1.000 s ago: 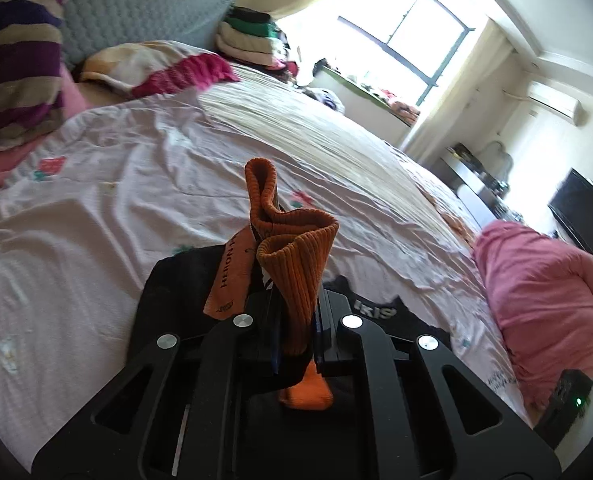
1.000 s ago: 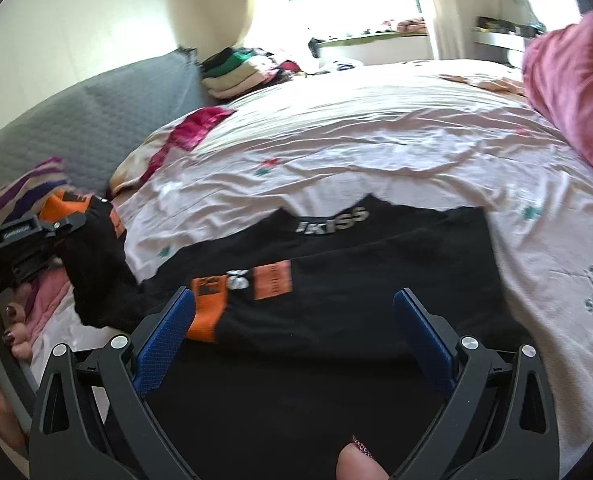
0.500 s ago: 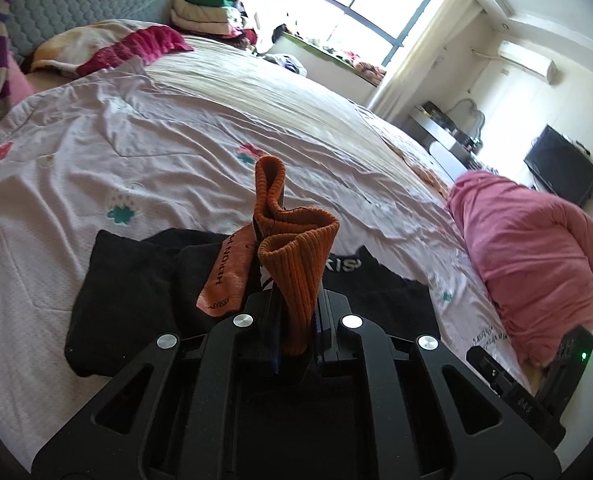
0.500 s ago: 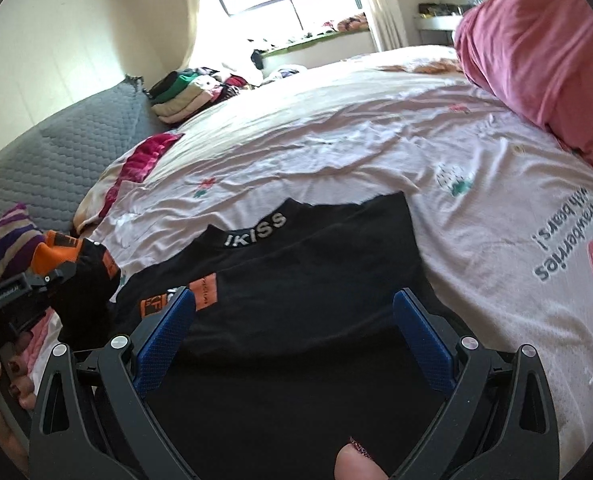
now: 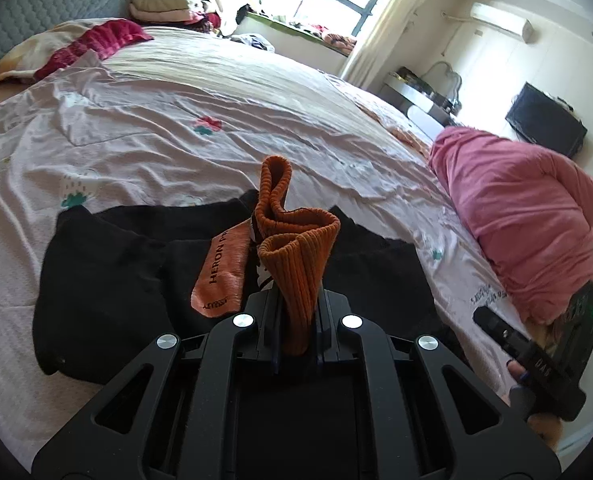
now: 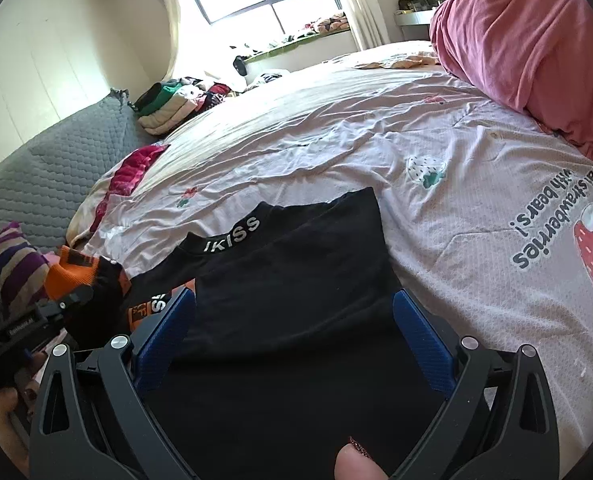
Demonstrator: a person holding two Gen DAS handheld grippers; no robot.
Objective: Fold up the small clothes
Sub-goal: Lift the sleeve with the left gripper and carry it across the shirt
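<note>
Now | left gripper point(image 5: 296, 320) clenched on orange cuff point(image 5: 296, 264) | right gripper point(image 6: 292, 332) spread wide, astride black garment point(image 6: 296, 280)

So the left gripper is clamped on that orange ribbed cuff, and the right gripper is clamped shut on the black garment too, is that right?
Not quite. The left gripper is indeed clamped on the orange ribbed cuff, but the right gripper is open: in the right wrist view its blue fingers stand wide apart over the black garment on the bed, gripping nothing.
</note>
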